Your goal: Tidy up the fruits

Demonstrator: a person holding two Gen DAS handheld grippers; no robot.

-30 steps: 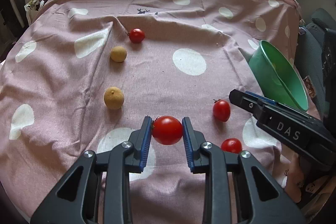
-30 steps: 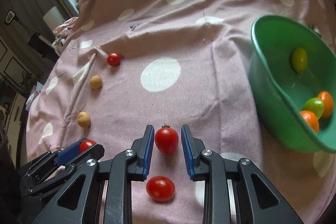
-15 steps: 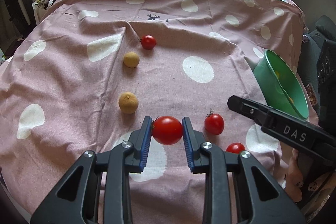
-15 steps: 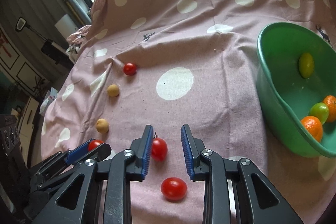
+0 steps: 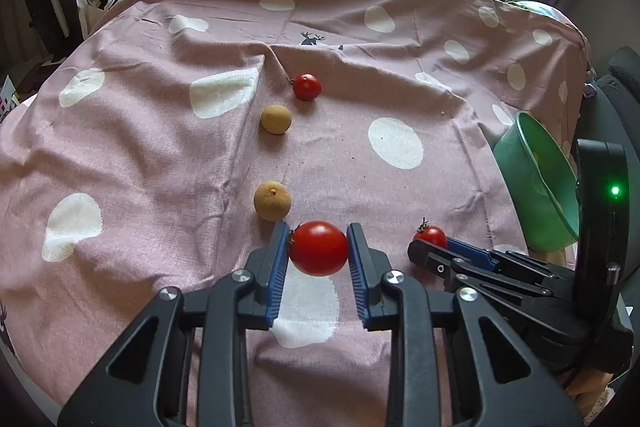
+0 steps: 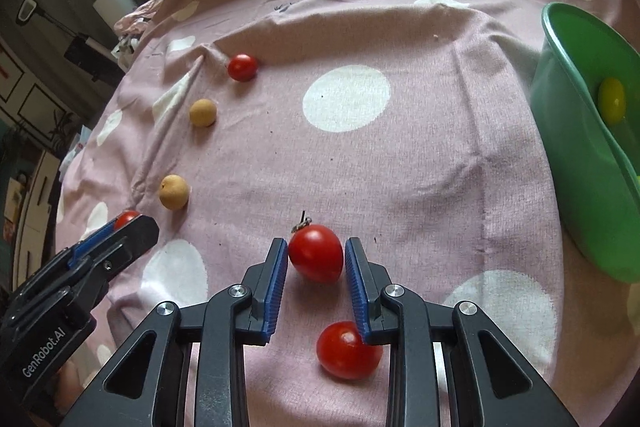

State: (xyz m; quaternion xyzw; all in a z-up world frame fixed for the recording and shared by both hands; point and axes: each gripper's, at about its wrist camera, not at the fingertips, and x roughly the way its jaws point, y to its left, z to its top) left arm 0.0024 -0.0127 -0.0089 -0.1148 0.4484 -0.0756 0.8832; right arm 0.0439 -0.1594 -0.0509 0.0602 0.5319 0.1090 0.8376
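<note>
My left gripper (image 5: pixel 318 247) is shut on a red tomato (image 5: pixel 318 247) and holds it above the pink dotted cloth (image 5: pixel 160 163). It also shows in the right wrist view (image 6: pixel 120 231) at the left edge. My right gripper (image 6: pixel 316 259) is open, its jaws on either side of a stemmed red tomato (image 6: pixel 316 253) that lies on the cloth, with small gaps. Another red tomato (image 6: pixel 347 349) lies just under the right gripper. A green bowl (image 6: pixel 576 163) at the right holds a yellow-green fruit (image 6: pixel 611 100).
Two tan round fruits (image 5: pixel 272 201) (image 5: pixel 275 119) and a far red tomato (image 5: pixel 307 87) lie in a line on the cloth. The bowl also shows in the left wrist view (image 5: pixel 532 183). Windows stand behind the table.
My right gripper has come down and forward, so the stemmed tomato now sits between its jaws. My left gripper has kept its tomato and drawn back and up a little.
</note>
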